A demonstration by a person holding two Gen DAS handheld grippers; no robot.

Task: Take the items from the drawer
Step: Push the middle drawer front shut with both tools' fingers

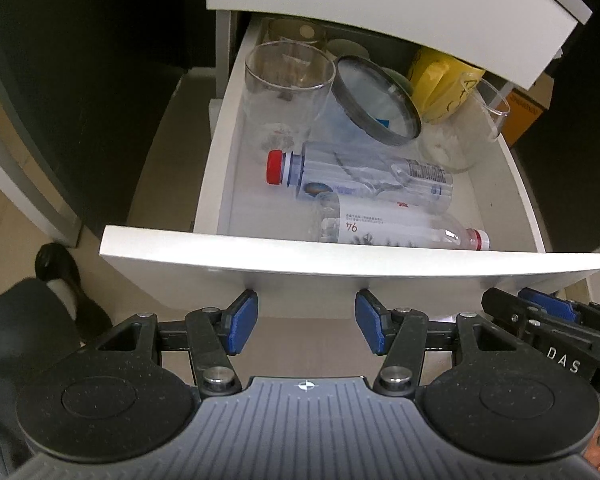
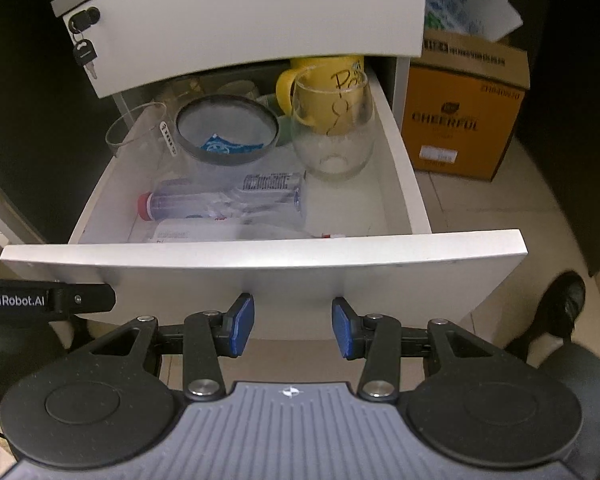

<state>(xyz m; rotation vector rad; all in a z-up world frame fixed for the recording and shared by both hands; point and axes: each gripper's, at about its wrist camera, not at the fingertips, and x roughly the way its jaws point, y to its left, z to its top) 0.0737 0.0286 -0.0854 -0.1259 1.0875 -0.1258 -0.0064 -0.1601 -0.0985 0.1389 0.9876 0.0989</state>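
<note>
The white drawer [image 1: 340,258] [image 2: 260,252] stands pulled open. Inside lie two clear plastic bottles: one with a red cap [image 1: 364,174] [image 2: 228,198], one nearer the front [image 1: 400,232] [image 2: 220,234]. Behind them are a clear tumbler [image 1: 284,92] [image 2: 136,128], a glass bowl with a dark rim [image 1: 380,100] [image 2: 226,130], a round stemless glass [image 1: 460,132] [image 2: 332,128] and a yellow mug [image 1: 440,80] [image 2: 320,80]. My left gripper [image 1: 306,326] and right gripper [image 2: 293,326] are open and empty, in front of and below the drawer's front panel.
An upper drawer [image 2: 240,20] with a key [image 2: 85,54] overhangs the back of the open one. An orange cardboard box [image 2: 464,112] stands on the floor to the right. Dark panels flank the cabinet. A shoe [image 2: 560,300] is at the lower right.
</note>
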